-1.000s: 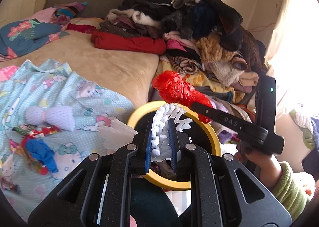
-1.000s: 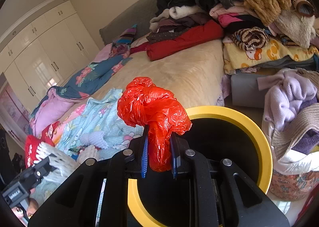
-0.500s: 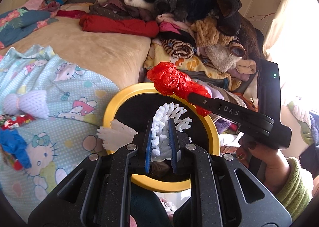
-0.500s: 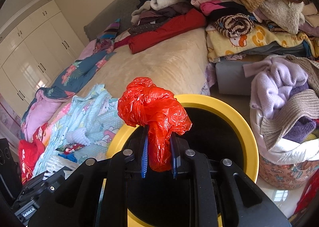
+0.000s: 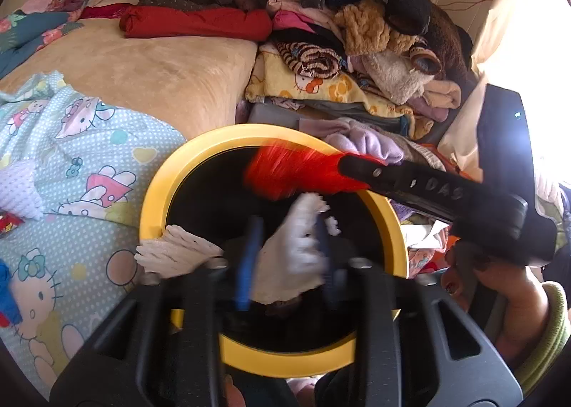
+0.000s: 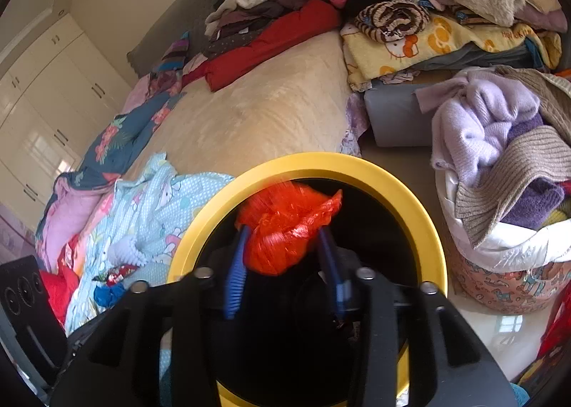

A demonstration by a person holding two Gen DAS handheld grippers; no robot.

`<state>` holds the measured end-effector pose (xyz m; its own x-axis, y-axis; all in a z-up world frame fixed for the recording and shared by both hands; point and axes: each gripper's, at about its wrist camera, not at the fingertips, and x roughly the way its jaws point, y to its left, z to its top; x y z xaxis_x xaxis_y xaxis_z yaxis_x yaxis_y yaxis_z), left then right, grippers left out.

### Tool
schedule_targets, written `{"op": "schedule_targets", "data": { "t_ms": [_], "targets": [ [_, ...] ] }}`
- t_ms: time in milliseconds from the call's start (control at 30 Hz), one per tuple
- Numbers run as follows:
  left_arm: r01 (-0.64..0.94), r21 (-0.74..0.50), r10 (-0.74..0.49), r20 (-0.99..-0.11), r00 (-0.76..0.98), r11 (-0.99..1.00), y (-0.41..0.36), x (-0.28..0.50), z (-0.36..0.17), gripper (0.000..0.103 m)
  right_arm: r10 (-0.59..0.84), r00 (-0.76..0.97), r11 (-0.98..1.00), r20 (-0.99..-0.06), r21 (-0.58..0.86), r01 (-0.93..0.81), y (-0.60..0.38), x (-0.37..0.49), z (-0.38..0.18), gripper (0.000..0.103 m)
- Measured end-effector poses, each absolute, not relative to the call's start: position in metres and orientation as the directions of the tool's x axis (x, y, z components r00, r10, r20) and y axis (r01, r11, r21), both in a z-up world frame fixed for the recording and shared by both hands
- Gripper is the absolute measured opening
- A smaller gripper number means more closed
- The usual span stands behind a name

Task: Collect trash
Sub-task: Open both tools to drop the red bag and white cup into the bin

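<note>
A bin with a yellow rim (image 5: 153,200) and a black inside stands beside the bed, under both grippers. My left gripper (image 5: 288,225) hangs over its mouth and its jaws are opening. A white foam net (image 5: 292,257), blurred, sits loose between the blue pads. My right gripper (image 6: 283,230) is also over the bin (image 6: 410,200) and its jaws are opening, with the red plastic bag (image 6: 282,228) slipping between them. In the left wrist view that red bag (image 5: 285,171) is a blur at the right gripper's (image 5: 348,166) tip. A second foam net (image 5: 175,250) lies on the rim.
The bed's cartoon-cat blanket (image 5: 89,164) carries another foam net (image 5: 18,189), a blue wrapper (image 5: 7,292) and a red wrapper (image 5: 7,225). Piled clothes (image 5: 357,32) rise behind the bin. A basket of knitwear (image 6: 499,175) stands to its right. A hand in a green sleeve (image 5: 499,300) holds the right gripper.
Both grippers came down closer over the bin. Their pads, shut before on the foam net and the red bag, have spread apart, and both items now blur loose between them.
</note>
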<state>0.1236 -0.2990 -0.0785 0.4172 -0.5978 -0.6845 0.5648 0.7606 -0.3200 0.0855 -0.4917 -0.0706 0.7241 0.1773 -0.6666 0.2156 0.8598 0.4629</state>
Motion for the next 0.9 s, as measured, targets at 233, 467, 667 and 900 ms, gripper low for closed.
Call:
{"op": "schedule_targets", "data": {
  "t_ms": [233, 467, 667, 900],
  "targets": [
    [0.515, -0.313, -0.569, -0.670, 0.476, 0.798, -0.281, 0.124, -0.072, 0.086, 0.150, 0.753, 0.854, -0.641, 0.467, 0.227, -0.497, 0.084, -0.068, 0.064],
    [0.507, -0.287, -0.554, -0.647, 0.524, 0.813, -0.270, 0.118, -0.061, 0.092, 0.118, 0.808, 0.889, -0.577, 0.425, 0.173, -0.484, 0.079, -0.049, 0.077],
    [0.505, -0.290, -0.555, -0.649, 0.520, 0.813, -0.266, 0.119, -0.062, 0.092, 0.108, 0.819, 0.898, -0.564, 0.409, 0.164, -0.479, 0.080, -0.044, 0.078],
    [0.477, -0.267, -0.513, -0.685, 0.518, 0.837, -0.253, 0.125, -0.067, 0.092, 0.102, 0.820, 0.909, -0.564, 0.387, 0.153, -0.470, 0.082, -0.043, 0.079]
  ]
}}
